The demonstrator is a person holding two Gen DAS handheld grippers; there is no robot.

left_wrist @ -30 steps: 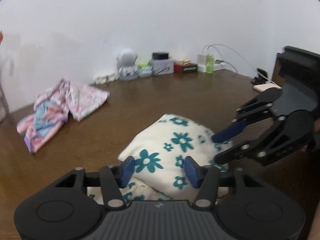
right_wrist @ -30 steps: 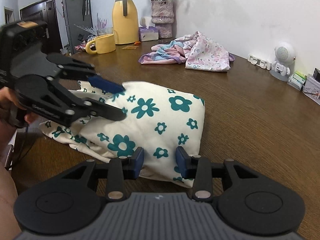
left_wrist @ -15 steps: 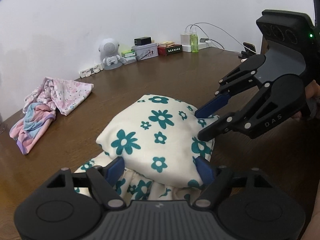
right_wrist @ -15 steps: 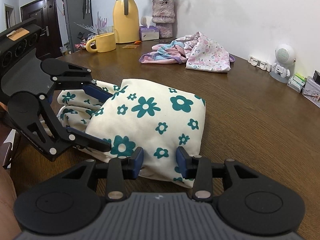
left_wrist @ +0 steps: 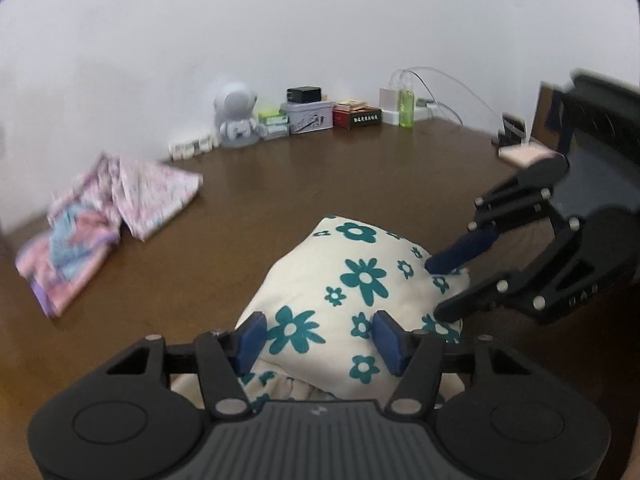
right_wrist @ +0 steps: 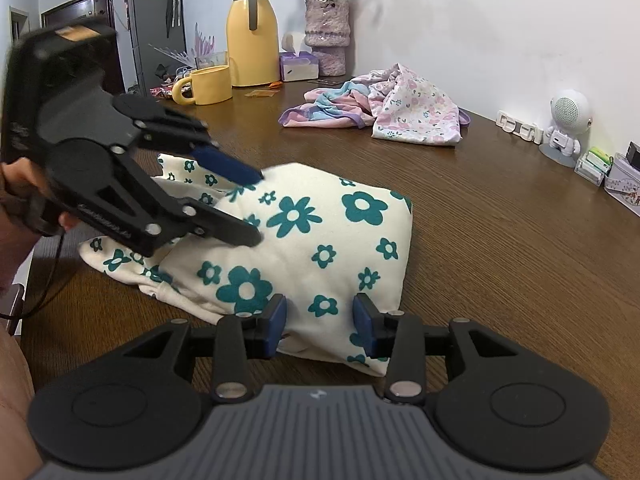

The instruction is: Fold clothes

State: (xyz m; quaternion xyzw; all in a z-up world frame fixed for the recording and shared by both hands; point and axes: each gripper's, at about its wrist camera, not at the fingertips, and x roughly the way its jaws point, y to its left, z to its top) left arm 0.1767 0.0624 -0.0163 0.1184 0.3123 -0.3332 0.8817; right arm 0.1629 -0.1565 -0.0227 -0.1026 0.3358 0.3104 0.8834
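Observation:
A cream garment with teal flowers [left_wrist: 352, 288] lies bunched in a folded heap on the brown table [left_wrist: 320, 176]; it also shows in the right wrist view [right_wrist: 316, 236]. My left gripper [left_wrist: 318, 338] is open, its jaws on either side of the heap's near edge; in the right wrist view it [right_wrist: 256, 206] hangs over the heap's left side. My right gripper [right_wrist: 320, 326] is open at the heap's near edge; in the left wrist view it [left_wrist: 438, 290] sits at the heap's right side, upper fingertip touching the cloth.
A pink and blue floral garment [left_wrist: 108, 216] lies crumpled at the far left, also in the right wrist view [right_wrist: 384, 106]. A robot figurine [left_wrist: 236, 120], tins and a green bottle [left_wrist: 407, 106] line the wall. A yellow jug [right_wrist: 252, 32], mug [right_wrist: 206, 86] and vase [right_wrist: 326, 36] stand at the far end.
My left gripper has pulled back and swung, its jaws narrower than half a second ago. The right gripper has barely moved. The heap keeps its shape.

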